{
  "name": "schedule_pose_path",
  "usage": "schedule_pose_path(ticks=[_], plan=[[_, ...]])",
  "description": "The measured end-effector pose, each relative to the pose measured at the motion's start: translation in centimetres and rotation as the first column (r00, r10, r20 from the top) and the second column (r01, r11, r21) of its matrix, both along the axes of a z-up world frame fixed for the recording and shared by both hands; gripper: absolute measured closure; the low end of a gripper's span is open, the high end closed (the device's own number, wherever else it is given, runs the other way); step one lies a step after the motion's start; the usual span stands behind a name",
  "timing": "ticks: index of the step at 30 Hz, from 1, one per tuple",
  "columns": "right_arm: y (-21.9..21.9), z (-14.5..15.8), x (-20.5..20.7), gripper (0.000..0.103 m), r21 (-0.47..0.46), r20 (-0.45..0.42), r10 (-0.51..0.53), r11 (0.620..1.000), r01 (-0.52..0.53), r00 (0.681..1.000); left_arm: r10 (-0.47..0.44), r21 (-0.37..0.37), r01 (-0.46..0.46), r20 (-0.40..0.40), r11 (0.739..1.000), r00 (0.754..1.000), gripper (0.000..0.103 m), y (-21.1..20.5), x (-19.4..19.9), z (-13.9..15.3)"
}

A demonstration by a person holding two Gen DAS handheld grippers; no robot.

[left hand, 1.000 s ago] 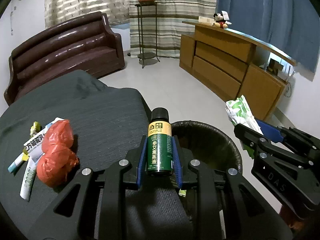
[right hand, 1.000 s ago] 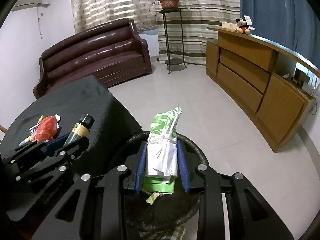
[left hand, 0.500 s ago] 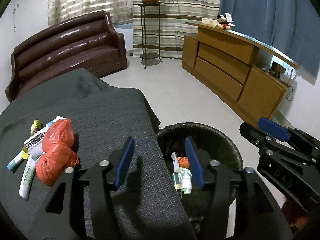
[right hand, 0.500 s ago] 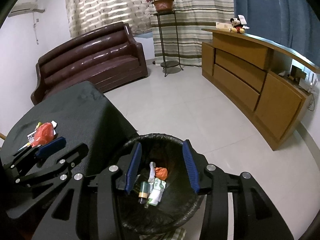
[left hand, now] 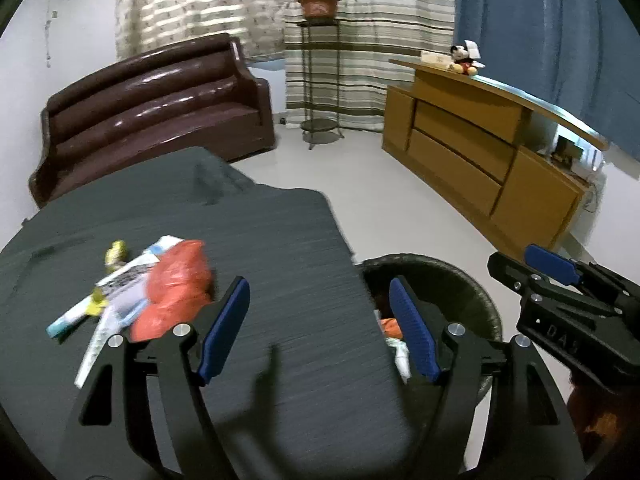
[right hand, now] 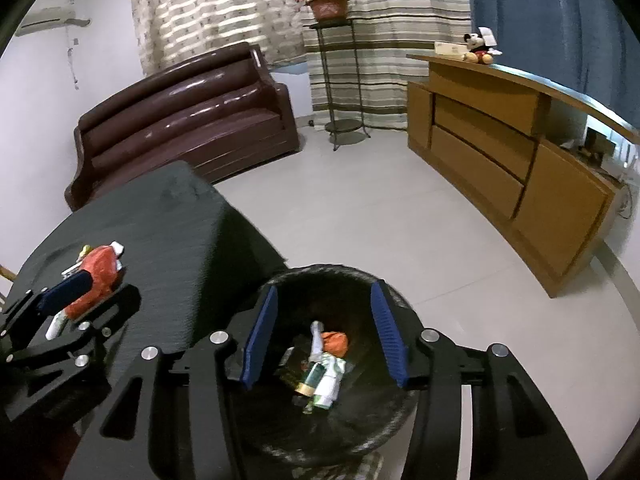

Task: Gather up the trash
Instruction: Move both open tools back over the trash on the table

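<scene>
A black bin (right hand: 352, 280) stands on the floor by the dark table (left hand: 260, 240). Inside it lie a green bottle, a white-green packet (right hand: 326, 380) and an orange scrap. My right gripper (right hand: 324, 332) is open and empty above the bin; it also shows in the left wrist view (left hand: 548, 268). My left gripper (left hand: 320, 328) is open and empty over the table's right edge, with the bin (left hand: 448, 280) to its right. An orange bag (left hand: 176, 288) on white wrappers (left hand: 120, 276) lies on the table left of it, also in the right wrist view (right hand: 100, 276).
A brown sofa (left hand: 152, 104) stands behind the table. A wooden sideboard (left hand: 480, 148) runs along the right wall. A plant stand (left hand: 320, 80) is by the striped curtains. White floor (right hand: 360, 208) lies between them.
Both grippers opened. The left let go of the green bottle and the right of the white-green packet; both now lie in the bin. The left gripper then moved left over the table.
</scene>
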State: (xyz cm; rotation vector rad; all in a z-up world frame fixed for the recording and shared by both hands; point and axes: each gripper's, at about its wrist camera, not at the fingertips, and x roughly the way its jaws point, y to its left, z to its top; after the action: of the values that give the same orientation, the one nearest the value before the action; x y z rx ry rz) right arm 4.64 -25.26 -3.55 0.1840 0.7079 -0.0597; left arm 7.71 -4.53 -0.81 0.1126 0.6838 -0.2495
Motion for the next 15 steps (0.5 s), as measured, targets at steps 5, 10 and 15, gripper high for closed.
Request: schedule_pose_path(ticks=[5,10,15], plan=[[2.5,0.3,0.5,0.052,0.007,-0.002,0.052,0.999,-0.052,0.999,0.068,0.021,-0.069,0.013,0.997,0.998,0.032,3.7,-0.8,0.4],[5.8,0.9,0.9,0.049,0.001,0.006,0.117,0.993,-0.117,0.993,0.152,0.026,-0.152,0.021,0.988,0.988,0.031,8.0,-1.4,0.8],[8.8,1.5,1.2,0.044,-0.002,0.018,0.179,0.984,-0.179,0.984,0.234,0.032,-0.235,0.036,0.971,0.972,0.024,12.1,-1.8,1.1]])
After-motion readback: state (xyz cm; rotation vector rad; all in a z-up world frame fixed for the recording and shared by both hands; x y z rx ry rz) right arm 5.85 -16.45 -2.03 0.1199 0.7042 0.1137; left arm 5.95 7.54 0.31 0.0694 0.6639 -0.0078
